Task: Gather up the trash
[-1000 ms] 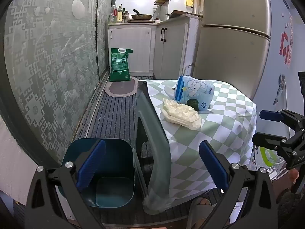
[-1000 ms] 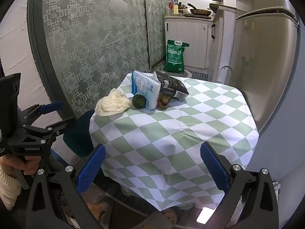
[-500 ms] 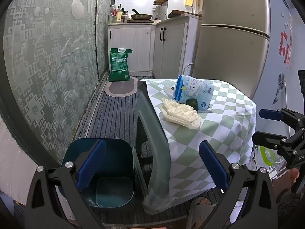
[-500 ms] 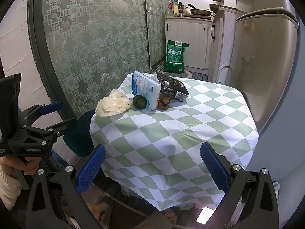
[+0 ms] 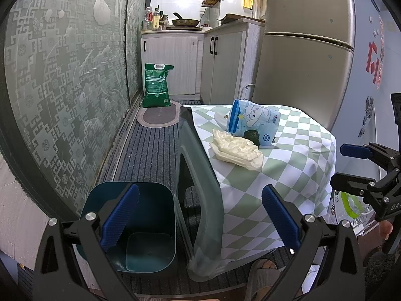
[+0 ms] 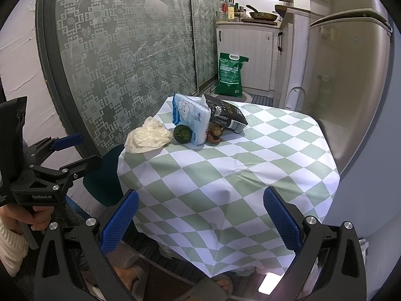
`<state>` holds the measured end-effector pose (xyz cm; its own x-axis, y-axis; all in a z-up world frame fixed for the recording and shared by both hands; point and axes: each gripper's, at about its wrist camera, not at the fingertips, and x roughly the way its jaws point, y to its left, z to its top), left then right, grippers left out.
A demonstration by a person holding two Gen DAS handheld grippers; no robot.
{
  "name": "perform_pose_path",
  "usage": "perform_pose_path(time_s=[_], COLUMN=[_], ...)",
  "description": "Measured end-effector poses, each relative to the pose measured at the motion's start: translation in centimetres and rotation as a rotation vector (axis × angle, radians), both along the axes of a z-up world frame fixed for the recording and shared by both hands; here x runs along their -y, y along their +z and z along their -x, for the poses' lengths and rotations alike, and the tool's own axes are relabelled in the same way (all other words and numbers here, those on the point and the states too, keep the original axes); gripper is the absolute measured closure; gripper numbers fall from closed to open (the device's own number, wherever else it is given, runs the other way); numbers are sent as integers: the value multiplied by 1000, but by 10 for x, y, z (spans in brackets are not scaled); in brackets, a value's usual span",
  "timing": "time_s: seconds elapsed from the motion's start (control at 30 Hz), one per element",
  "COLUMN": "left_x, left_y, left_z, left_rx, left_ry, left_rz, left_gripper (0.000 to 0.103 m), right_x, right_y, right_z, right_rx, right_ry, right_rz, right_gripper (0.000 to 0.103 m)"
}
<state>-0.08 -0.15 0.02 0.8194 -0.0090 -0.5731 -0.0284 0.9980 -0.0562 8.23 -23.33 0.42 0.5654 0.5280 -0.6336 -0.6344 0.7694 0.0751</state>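
Below your left gripper (image 5: 200, 222), in the left wrist view, a teal trash bin (image 5: 140, 228) stands on the grey striped mat (image 5: 150, 150), just beside the table. Your left gripper's blue fingers (image 5: 119, 219) are spread wide and hold nothing. On the checkered tablecloth (image 5: 295, 165), near the edge that faces the bin, lies a crumpled white plastic bag (image 5: 236, 148). Behind it, touching it, you see a dark green round thing (image 5: 252, 135) and a blue and white tissue pack (image 5: 253, 123) that leans over it. At the right edge of this view your right gripper (image 5: 351, 165) hangs beside the table, apart from the trash.

From the right wrist view, your right gripper (image 6: 200, 222) hovers before the near side of the table, fingers (image 6: 282, 219) wide apart and empty. All the trash sits together at the far left part of the cloth (image 6: 225, 175): the white plastic bag (image 6: 147, 138) at the corner, then the green round thing (image 6: 183, 133), the tissue pack (image 6: 191, 118) upright, some brown shells or husks (image 6: 215, 134) at its foot, and a black snack bag (image 6: 225, 116) leaning behind. Your left gripper (image 6: 72, 151) shows at the left, open, well apart from the table. A green sack (image 6: 229, 74) stands on the floor by the white cabinets (image 6: 248, 47).
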Motion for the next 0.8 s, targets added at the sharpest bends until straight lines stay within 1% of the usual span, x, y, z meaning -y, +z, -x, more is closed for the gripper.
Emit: perform_pose_path(time_s=[0.8], left_x=[3], left_y=[0], left_z=[-2], left_rx=[-1], left_ry=[-1], left_rz=[-2], left_gripper=[3], right_x=[3], right_y=[0], right_z=[-2], right_rx=[-1], right_ry=[-4], right_rz=[-2], right_gripper=[2])
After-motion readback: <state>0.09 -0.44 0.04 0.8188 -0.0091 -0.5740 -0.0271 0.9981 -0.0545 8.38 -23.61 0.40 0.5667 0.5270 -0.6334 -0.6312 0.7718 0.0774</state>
